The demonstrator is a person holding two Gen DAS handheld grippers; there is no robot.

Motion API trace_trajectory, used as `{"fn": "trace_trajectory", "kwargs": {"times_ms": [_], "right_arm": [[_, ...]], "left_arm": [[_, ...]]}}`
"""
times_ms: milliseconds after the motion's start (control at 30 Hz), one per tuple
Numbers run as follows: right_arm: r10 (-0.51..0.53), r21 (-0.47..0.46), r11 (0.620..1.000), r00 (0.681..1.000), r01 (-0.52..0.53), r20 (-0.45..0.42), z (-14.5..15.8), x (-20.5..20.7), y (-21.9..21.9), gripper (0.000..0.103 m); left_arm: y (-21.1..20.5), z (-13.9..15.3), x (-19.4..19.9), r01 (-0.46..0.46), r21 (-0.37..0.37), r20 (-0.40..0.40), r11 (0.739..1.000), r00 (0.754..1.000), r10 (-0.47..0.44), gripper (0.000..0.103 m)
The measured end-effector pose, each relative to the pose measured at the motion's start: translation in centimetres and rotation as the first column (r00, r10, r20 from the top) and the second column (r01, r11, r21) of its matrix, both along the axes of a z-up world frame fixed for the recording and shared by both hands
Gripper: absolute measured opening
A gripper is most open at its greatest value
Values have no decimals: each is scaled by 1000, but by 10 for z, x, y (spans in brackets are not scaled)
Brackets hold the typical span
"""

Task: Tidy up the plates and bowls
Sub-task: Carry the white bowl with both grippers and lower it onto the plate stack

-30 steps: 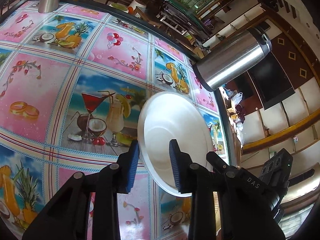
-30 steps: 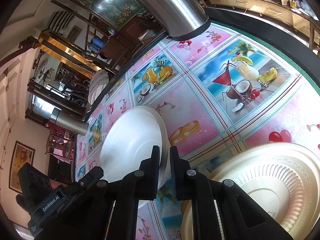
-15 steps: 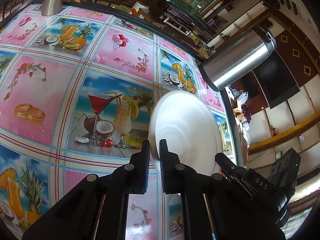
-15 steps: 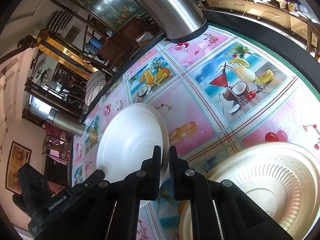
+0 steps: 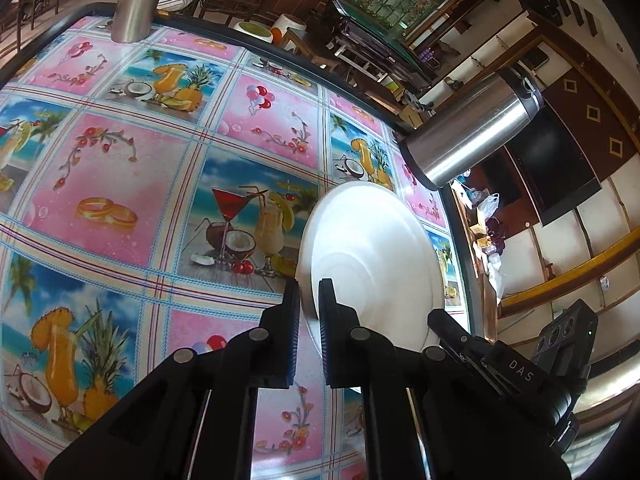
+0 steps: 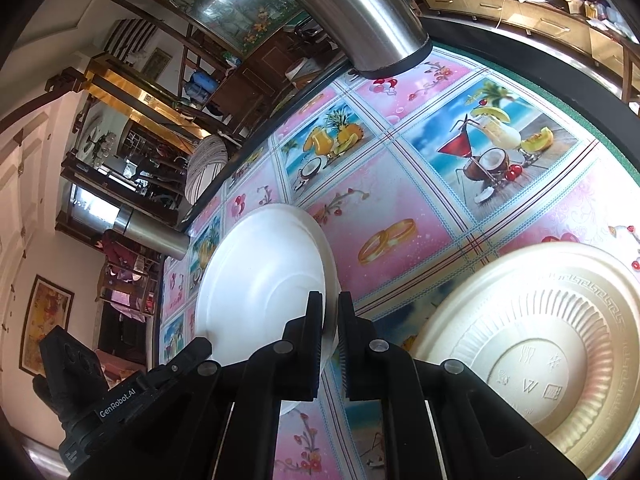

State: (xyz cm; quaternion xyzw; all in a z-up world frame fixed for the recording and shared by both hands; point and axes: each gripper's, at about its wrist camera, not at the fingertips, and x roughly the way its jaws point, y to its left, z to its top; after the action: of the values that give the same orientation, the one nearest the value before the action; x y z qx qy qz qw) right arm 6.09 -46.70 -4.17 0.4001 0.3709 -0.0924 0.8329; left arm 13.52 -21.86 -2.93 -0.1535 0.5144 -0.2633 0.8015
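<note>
A white foam bowl (image 5: 372, 264) is held tilted above the patterned tablecloth (image 5: 160, 160). My left gripper (image 5: 309, 300) is shut on its near left rim. My right gripper (image 6: 330, 312) is shut on the opposite rim of the same bowl (image 6: 260, 280). Each gripper shows in the other's view, at the bowl's far side: the right one (image 5: 520, 372) in the left wrist view, the left one (image 6: 120, 392) in the right wrist view. A cream disposable plate (image 6: 532, 360) with embossed rim lies on the table to the right of my right gripper.
A steel thermos (image 5: 472, 140) stands near the table's far right edge; a second steel cylinder (image 5: 136, 4) stands at the far left corner. Both show in the right wrist view (image 6: 360, 12) (image 6: 148, 232). The table's dark edge (image 5: 464, 248) runs just beyond the bowl. Furniture surrounds the table.
My left gripper went from open around the bowl's rim to shut on it. The bowl has shifted and tilted slightly in both views. The right gripper stayed shut on the rim.
</note>
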Motion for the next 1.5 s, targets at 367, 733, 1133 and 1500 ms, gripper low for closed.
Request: {"fn": "trace_trajectory", "kwargs": {"times_ms": [367, 733, 1133, 1500], "right_arm": [[99, 38, 994, 992, -102, 76, 14, -40, 65, 6], [265, 10, 962, 943, -272, 200, 56, -99, 186, 6], [495, -67, 867, 841, -493, 219, 83, -127, 339, 6], [605, -65, 796, 790, -602, 96, 44, -132, 418, 7]], "left_arm": [[83, 2, -65, -84, 32, 4, 996, 997, 84, 7], [207, 53, -156, -225, 66, 157, 972, 964, 212, 8], [345, 78, -226, -384, 73, 253, 921, 900, 355, 8], [387, 55, -244, -412, 159, 237, 897, 898, 370, 8]]}}
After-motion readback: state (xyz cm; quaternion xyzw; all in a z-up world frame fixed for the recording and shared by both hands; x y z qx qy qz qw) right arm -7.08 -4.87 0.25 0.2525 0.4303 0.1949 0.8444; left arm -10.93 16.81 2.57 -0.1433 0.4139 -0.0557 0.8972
